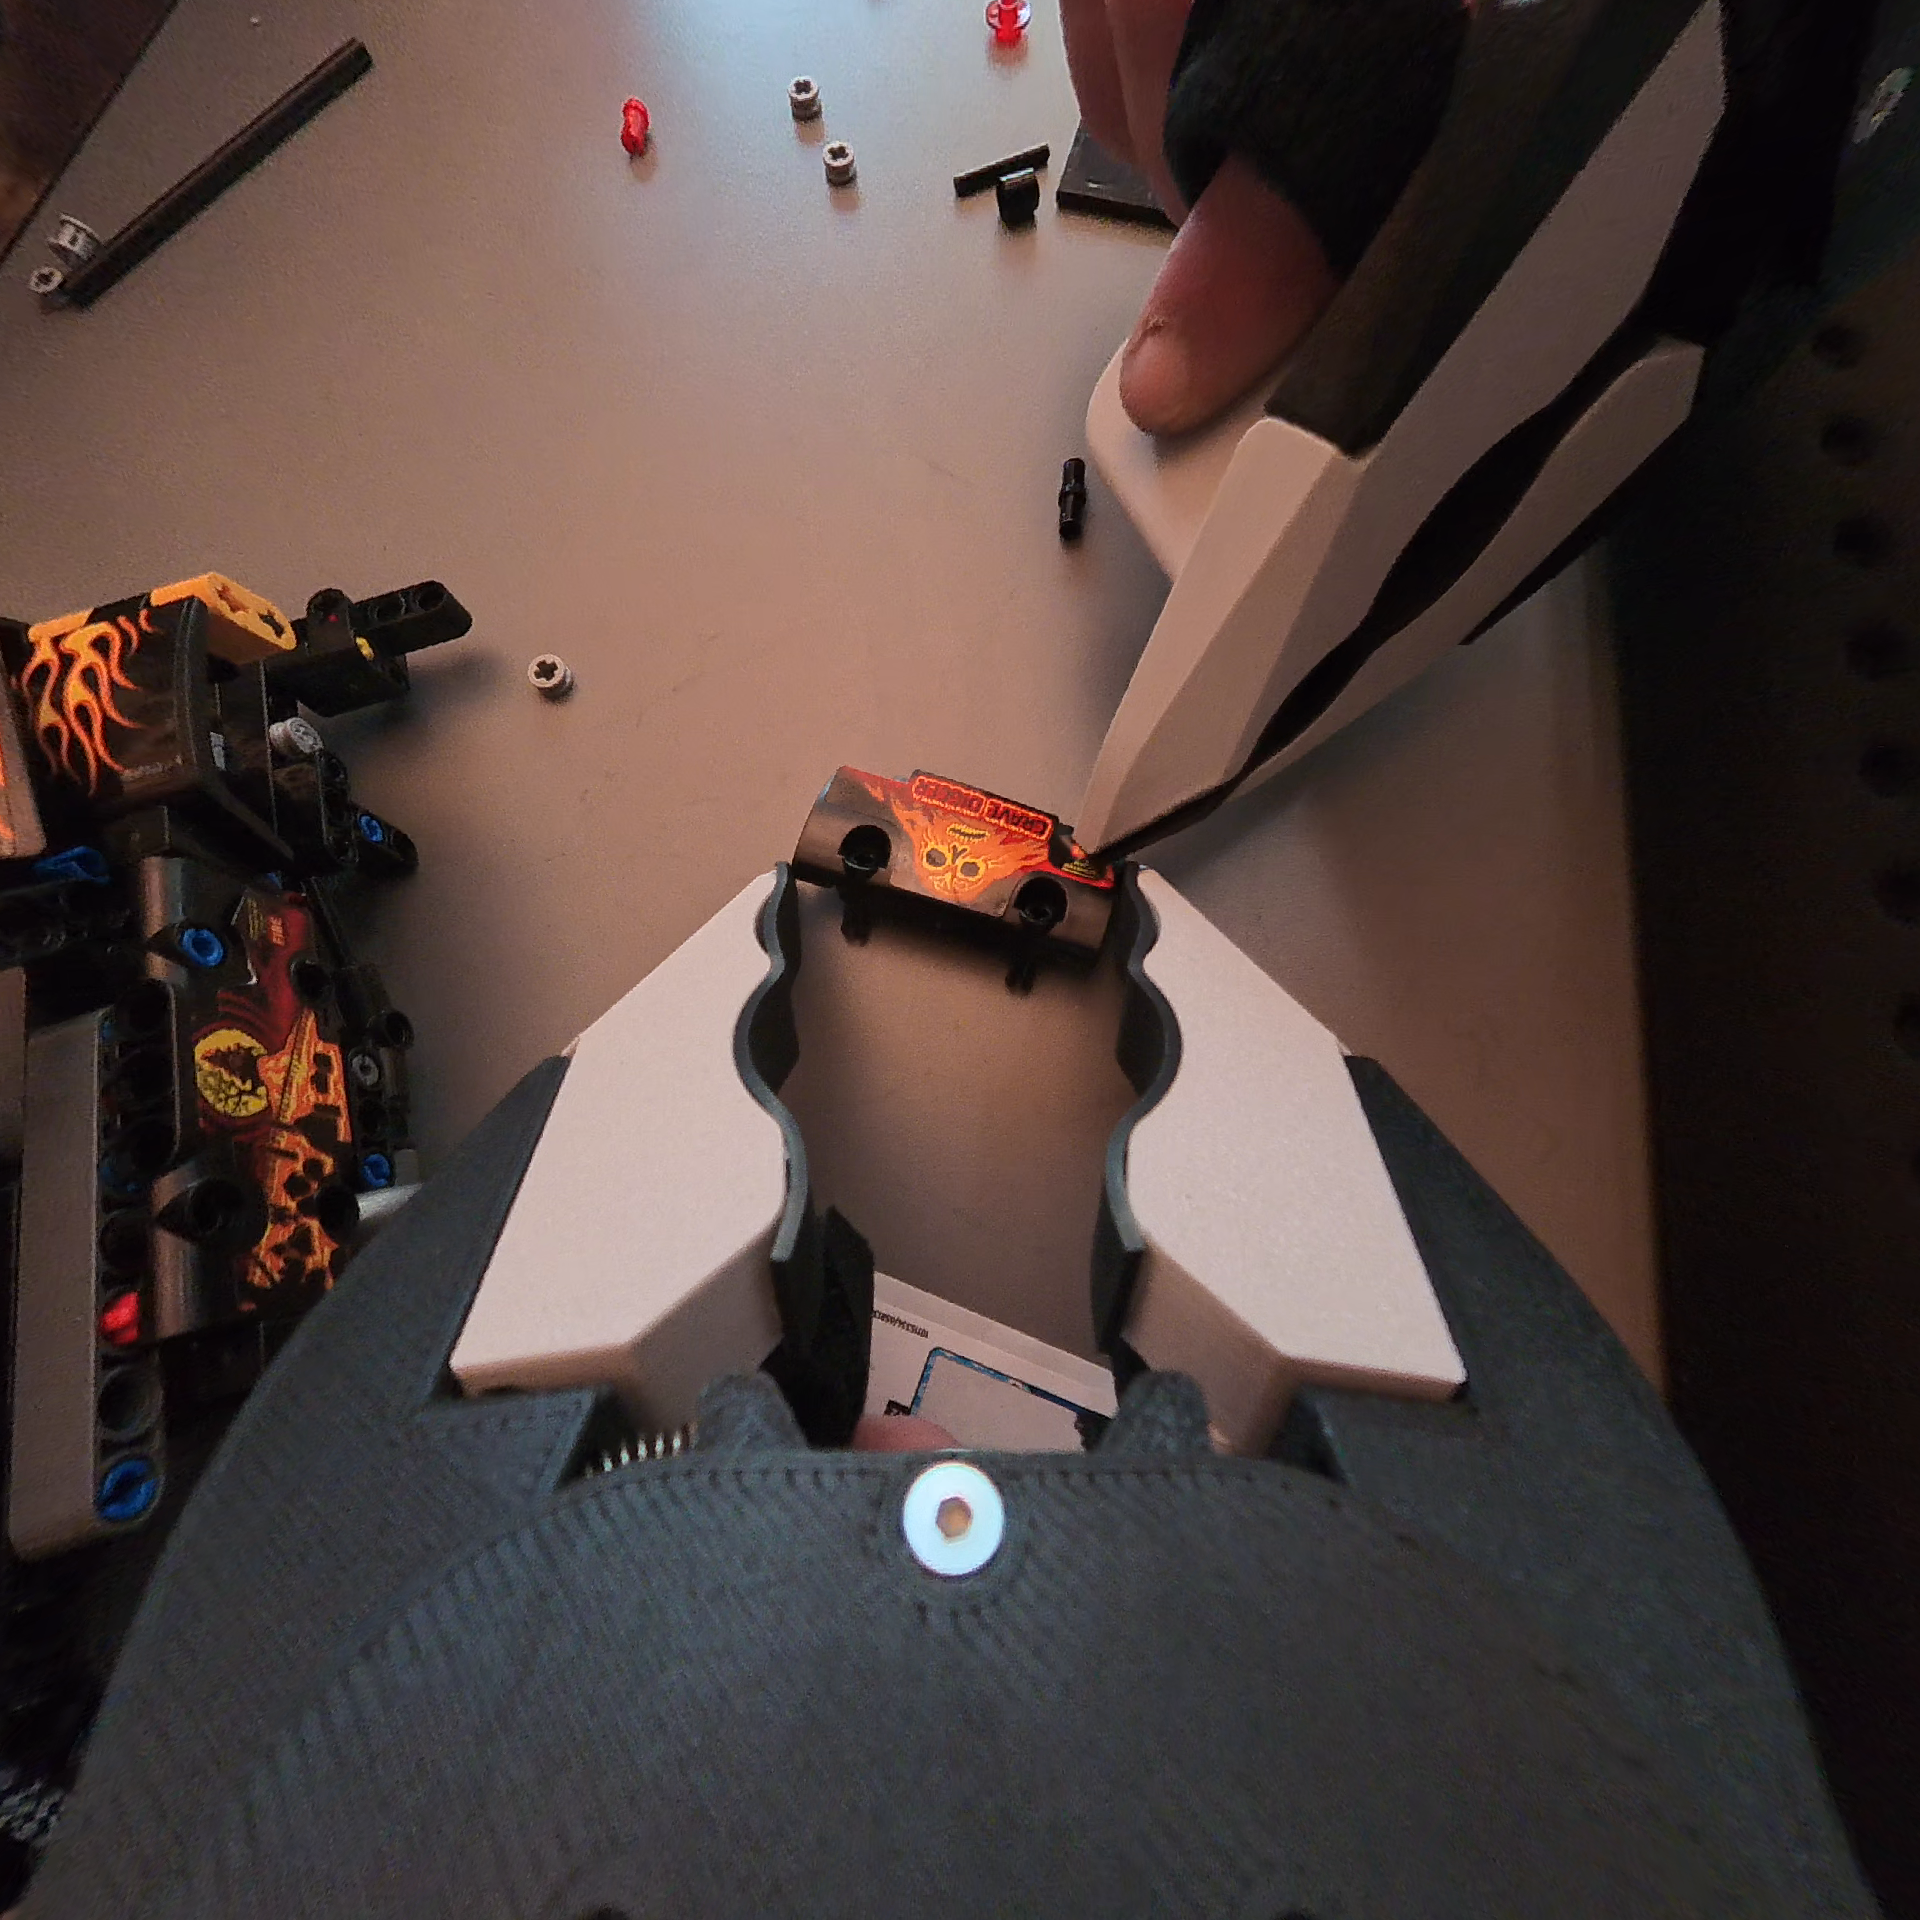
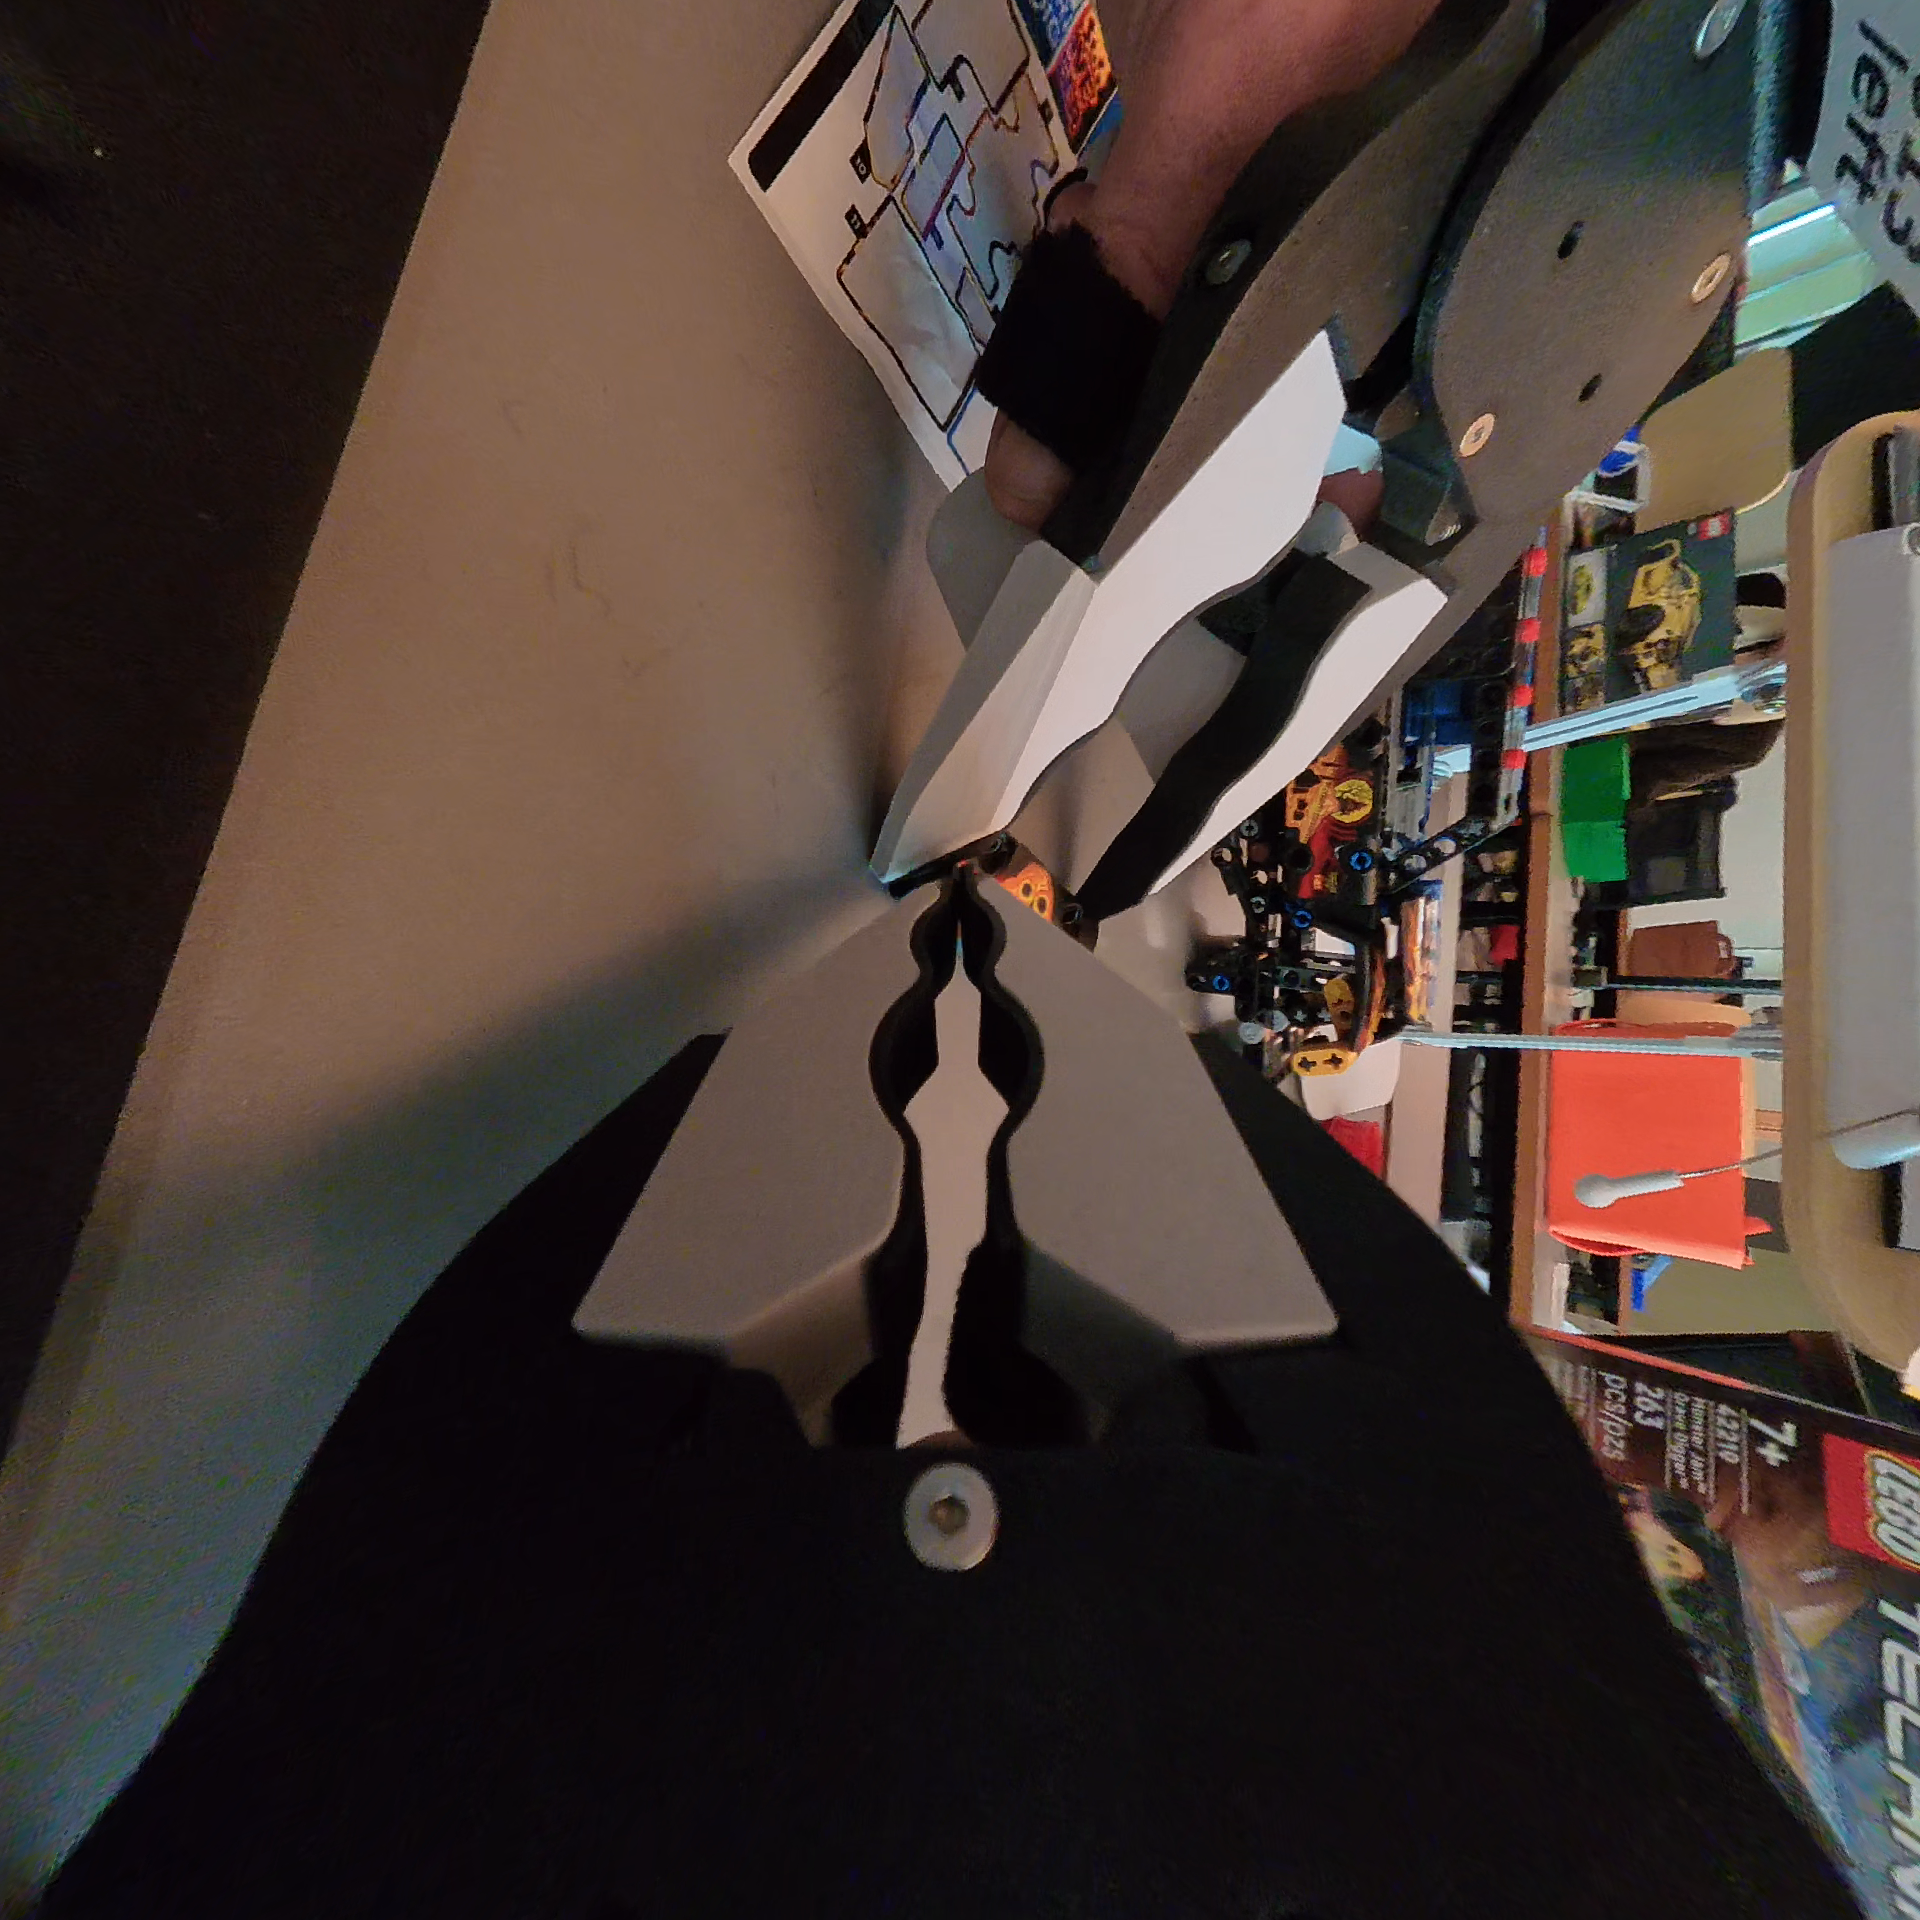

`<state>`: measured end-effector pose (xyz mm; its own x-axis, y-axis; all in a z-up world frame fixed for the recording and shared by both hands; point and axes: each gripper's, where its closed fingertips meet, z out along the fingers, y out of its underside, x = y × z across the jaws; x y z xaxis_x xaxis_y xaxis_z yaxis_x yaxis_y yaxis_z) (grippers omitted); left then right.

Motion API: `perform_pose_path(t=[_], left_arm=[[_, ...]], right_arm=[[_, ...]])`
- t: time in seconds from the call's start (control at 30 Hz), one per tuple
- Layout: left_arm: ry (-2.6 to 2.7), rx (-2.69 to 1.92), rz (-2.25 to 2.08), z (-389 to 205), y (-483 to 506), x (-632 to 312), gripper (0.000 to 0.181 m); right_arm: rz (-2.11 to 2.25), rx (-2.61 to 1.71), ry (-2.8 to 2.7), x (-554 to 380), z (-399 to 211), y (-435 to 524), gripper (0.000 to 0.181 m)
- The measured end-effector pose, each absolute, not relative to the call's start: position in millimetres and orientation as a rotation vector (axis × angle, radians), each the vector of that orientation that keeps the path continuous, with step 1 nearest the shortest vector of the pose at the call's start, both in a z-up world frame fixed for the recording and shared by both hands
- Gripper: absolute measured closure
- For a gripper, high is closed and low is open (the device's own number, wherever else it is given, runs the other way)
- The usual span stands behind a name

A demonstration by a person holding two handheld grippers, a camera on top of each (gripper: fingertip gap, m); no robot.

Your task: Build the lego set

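Observation:
A small black lego panel (image 1: 894, 831) with two pin holes is held across the fingertips of my left gripper (image 1: 956, 896), a little above the beige table (image 1: 623, 468). A flame-and-skull sticker (image 1: 971, 847) lies on the panel's face, its upper edge standing above the panel. My right gripper (image 1: 1091, 854) comes in from the upper right, shut, pinching the sticker's right corner. In the right wrist view my right gripper (image 2: 961, 883) is closed at its tips against the panel (image 2: 1034, 883), which the left gripper (image 2: 987, 894) holds from above.
The partly built black truck model (image 1: 208, 935) with flame stickers lies at the left; it also shows in the right wrist view (image 2: 1320, 914). Loose grey bushes (image 1: 551, 675), a black pin (image 1: 1070, 499), a red piece (image 1: 634, 125) and a long black axle (image 1: 218, 177) are scattered. The sticker sheet (image 2: 914, 208) and the lego box (image 2: 1818, 1558) are nearby. Both grippers' tips are close together, under 4 cm apart.

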<state>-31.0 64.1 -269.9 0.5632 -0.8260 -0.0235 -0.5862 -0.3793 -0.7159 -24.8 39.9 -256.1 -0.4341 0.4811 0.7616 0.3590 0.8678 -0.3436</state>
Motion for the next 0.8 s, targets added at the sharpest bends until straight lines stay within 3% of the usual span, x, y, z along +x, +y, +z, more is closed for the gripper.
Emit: perform_pose_path(t=[0.5,0.57,0.8], left_arm=[[1.126,-2.105,-0.448,-270.2,64.0,-29.3,0.121],[1.120,-2.108,-0.444,-270.2,64.7,-29.5,0.121],[1.116,-2.110,-0.443,-270.2,65.1,-29.6,0.121]], right_arm=[[0.468,-0.909,-2.112,-22.3,-257.9,40.2,0.179],[0.503,-0.954,-2.134,-20.7,-260.9,39.2,0.163],[0.617,-1.016,-2.117,-18.8,-251.9,38.9,0.165]])
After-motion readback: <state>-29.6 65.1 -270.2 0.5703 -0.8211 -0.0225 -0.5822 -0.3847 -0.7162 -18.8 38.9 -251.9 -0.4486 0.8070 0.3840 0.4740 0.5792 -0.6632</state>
